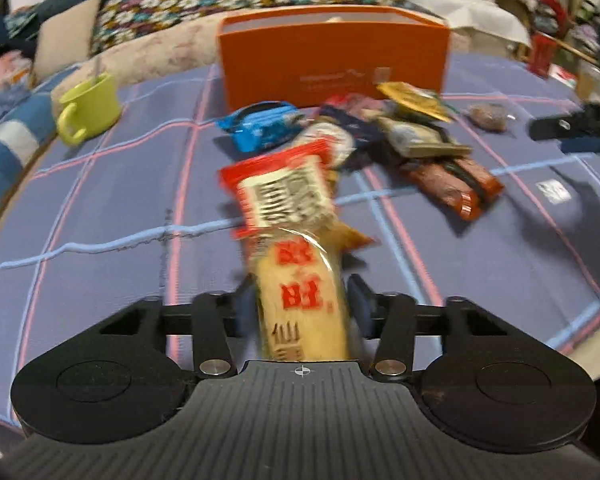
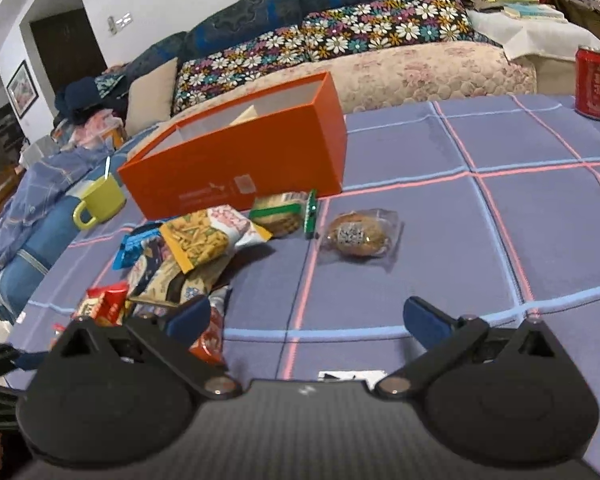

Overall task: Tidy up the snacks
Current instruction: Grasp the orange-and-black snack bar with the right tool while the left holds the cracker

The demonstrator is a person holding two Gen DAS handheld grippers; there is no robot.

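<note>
My left gripper (image 1: 302, 304) is shut on a red and white rice cracker packet (image 1: 296, 240) and holds it above the tablecloth, short of the snack pile (image 1: 380, 136). The open orange box (image 1: 334, 56) stands behind the pile; it also shows in the right wrist view (image 2: 236, 168). My right gripper (image 2: 308, 316) is open and empty, low over the cloth to the right of the pile (image 2: 180, 256). A wrapped round cake (image 2: 358, 234) and a green-edged biscuit pack (image 2: 284, 214) lie ahead of it. The right gripper shows at the left wrist view's right edge (image 1: 572, 128).
A yellow-green mug (image 1: 88, 106) with a spoon stands left of the box, near the table edge. A red can (image 2: 592, 82) stands at the far right corner. A sofa with floral cushions (image 2: 340, 36) runs behind the table. The blue checked tablecloth (image 2: 500, 240) covers the table.
</note>
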